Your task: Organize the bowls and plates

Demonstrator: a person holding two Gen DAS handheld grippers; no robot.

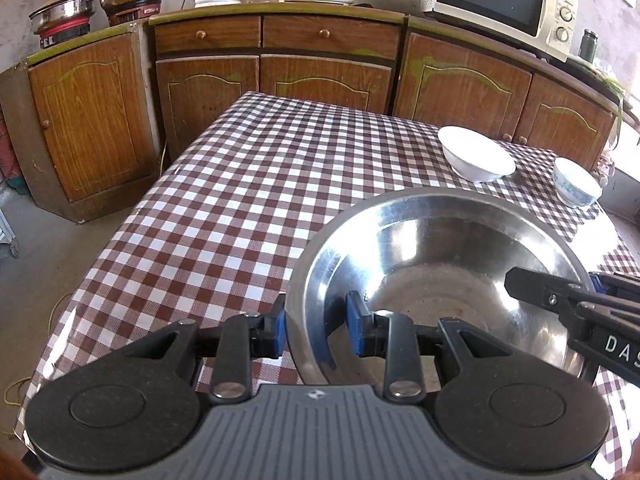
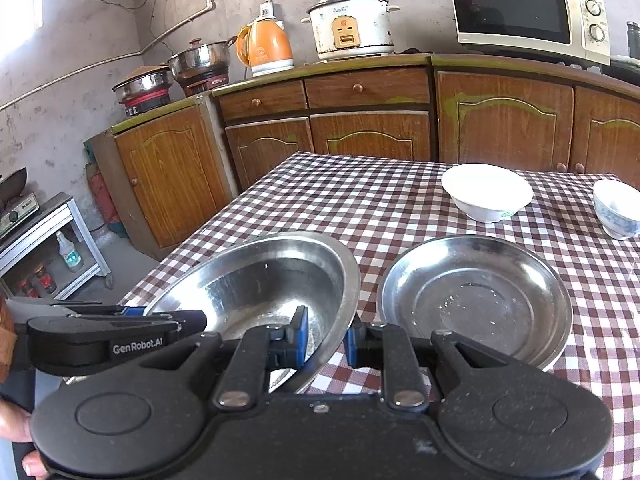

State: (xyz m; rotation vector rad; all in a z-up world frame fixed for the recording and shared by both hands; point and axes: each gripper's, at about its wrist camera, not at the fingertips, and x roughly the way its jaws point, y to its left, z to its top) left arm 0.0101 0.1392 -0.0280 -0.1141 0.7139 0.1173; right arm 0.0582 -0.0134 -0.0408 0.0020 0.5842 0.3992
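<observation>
Both grippers are pinching the rim of the large round stainless-steel bowl (image 2: 256, 280) at lower centre: the left gripper (image 1: 316, 330) on one side, the right gripper (image 2: 326, 340) opposite, above the red-and-white checked tablecloth (image 1: 224, 184). A flatter round steel plate (image 2: 476, 300) is lying beside it.

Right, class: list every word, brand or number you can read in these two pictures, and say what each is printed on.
"GenRobot.AI": on the left tongs, seen from the right wrist.
"DAS": cut off at the picture's edge, on the right tongs, seen from the left wrist.
Labels on the kettle, rice cooker, microwave and bottle: too small or blurred to read.
</observation>
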